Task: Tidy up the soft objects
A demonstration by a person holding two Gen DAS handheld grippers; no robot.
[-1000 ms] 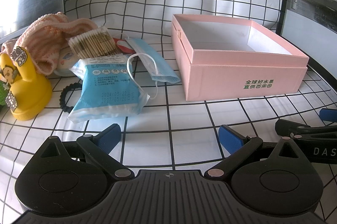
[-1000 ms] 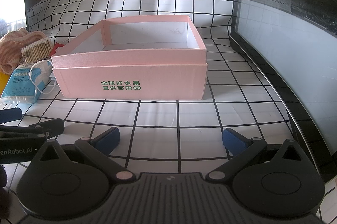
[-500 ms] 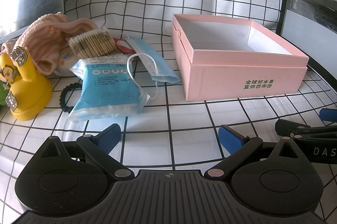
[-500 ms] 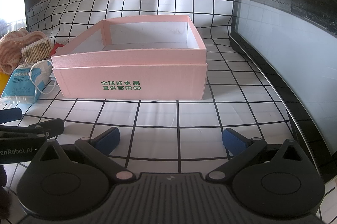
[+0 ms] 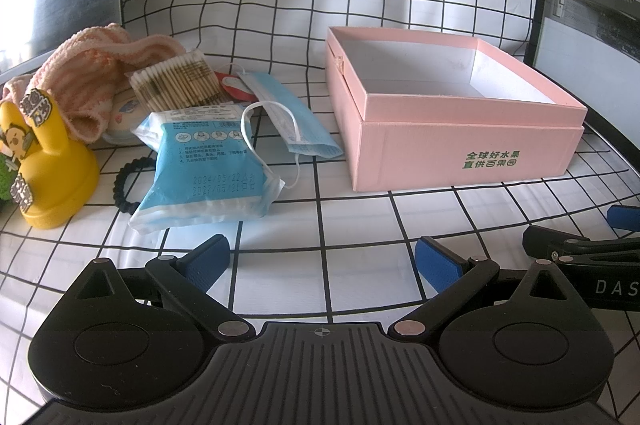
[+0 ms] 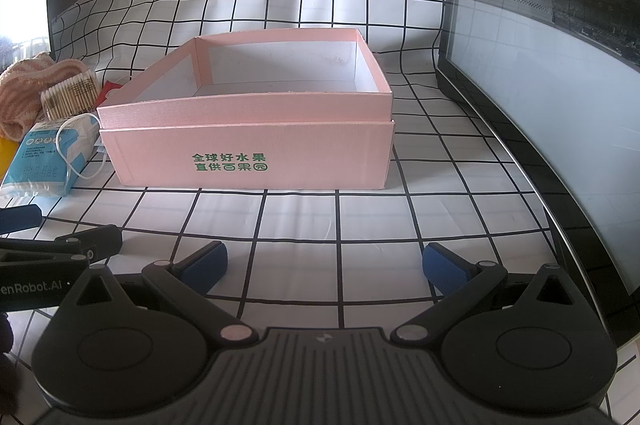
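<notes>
Soft objects lie heaped at the left of the left wrist view, on a white cloth with a black grid [image 5: 320, 221]: a pink-and-white striped knitted towel [image 5: 96, 77] at upper left, a clear packet of cotton swabs [image 5: 178, 83] resting against it, a light blue plastic pack of wipes or masks [image 5: 204, 165] at centre left, and a loose blue pleated face mask [image 5: 294, 115] with white ear loops, its one loop draped over the pack. A black beaded hair tie [image 5: 128, 185] shows partly from under the pack's left edge. A yellow plastic figurine [image 5: 48, 169] stands at far left.

The open pink cardboard box with green lettering [image 6: 248, 149] sits mid-frame in the right wrist view, apparently empty, just right of the heap and apart from it.

Left gripper [image 5: 322, 259]: fingers spread wide, nothing between them, low over bare cloth in front of the pack. Right gripper [image 6: 324, 263]: likewise spread wide and empty, facing the box front.

Assessment: no item has yet been moved. The pack is judged light, compliant and slippery-skinned; a pinch across its near crimped seam or narrow side would hold best. The mask is very light and limp; grasping the pleated body mid-length is preferable to the loops, which may snag the pack. The towel is bulky and should be taken at a thick fold.
</notes>
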